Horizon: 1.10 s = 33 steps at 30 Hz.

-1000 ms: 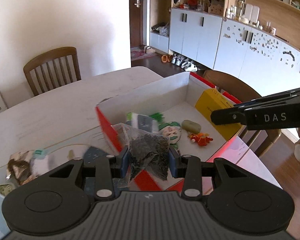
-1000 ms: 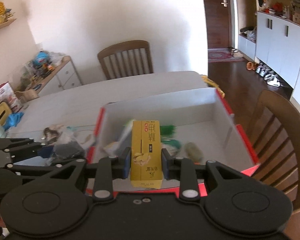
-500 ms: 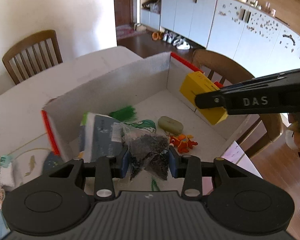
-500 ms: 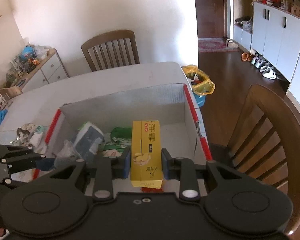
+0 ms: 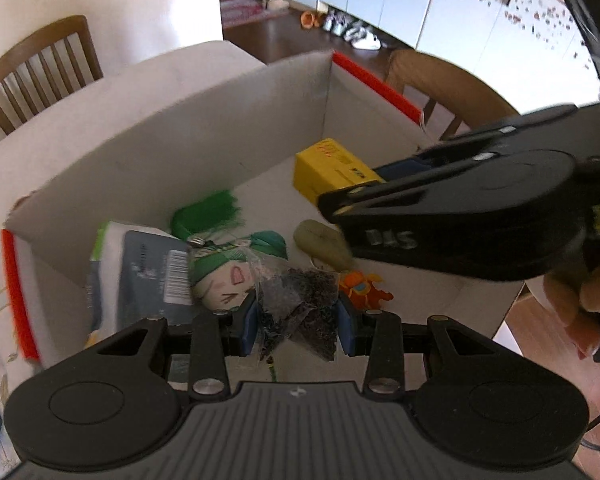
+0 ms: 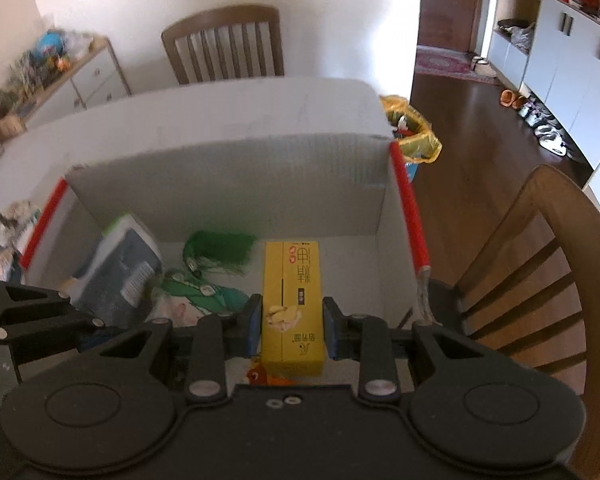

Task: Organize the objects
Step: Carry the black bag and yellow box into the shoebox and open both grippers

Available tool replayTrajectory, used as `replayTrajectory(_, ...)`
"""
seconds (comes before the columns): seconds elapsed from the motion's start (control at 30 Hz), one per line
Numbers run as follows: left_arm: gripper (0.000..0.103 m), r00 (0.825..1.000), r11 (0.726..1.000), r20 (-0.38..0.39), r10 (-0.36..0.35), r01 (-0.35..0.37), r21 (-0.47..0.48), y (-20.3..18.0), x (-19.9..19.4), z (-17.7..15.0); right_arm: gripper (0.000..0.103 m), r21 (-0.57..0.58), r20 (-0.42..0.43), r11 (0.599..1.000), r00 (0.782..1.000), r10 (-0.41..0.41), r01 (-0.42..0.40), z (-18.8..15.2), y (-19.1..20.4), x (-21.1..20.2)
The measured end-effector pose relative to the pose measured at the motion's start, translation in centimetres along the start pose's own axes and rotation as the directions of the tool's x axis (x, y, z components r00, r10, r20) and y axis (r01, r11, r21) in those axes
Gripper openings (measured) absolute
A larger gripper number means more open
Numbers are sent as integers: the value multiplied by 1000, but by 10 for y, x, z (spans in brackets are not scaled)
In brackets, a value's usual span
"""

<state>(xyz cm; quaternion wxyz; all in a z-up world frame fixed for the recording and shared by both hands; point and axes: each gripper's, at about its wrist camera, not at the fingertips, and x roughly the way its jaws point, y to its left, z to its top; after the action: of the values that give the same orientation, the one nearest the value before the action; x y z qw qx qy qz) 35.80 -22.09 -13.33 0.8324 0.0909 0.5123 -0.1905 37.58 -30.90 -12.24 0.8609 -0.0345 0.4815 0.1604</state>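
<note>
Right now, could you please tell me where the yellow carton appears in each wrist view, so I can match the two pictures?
Left wrist view: the yellow carton sits right of centre, held by the right gripper that comes in from the right, over the box floor.
Right wrist view: it stands at bottom centre, clamped in that gripper.
Shared landmark: the green tassel lying inside the box, left of the carton in both.

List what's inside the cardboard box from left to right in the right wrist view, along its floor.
Blue-grey packet → green tassel → yellow carton, which is clamped in the right gripper → bare box floor up to the red-edged right wall.
</note>
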Motion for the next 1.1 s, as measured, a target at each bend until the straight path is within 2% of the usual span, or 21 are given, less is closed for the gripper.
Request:
replayTrajectory(0.27,38,995,1000,-100,-15,13,-19,-1,26,6,29,-63,-93,998,996,14,-20,3,8,22)
replayTrajectory(0.57,38,978,1000,-208,-21,17,-20,2,43,9,32,-72,-129,997,991,27,-36,2,8,22)
replayTrajectory(0.73,40,974,1000,-224,-28,25,-17,1,43,9,35,-74,-132,996,991,31,-41,5,5,22)
replayTrajectory(0.9,56,979,999,-200,-31,33,6,0,40,9,42,-80,-109,996,993,41,-50,6,5,16)
replayTrajectory(1.1,64,991,1000,-134,-10,9,-8,4,24,4,44,-66,-93,996,994,59,-66,4,5,6)
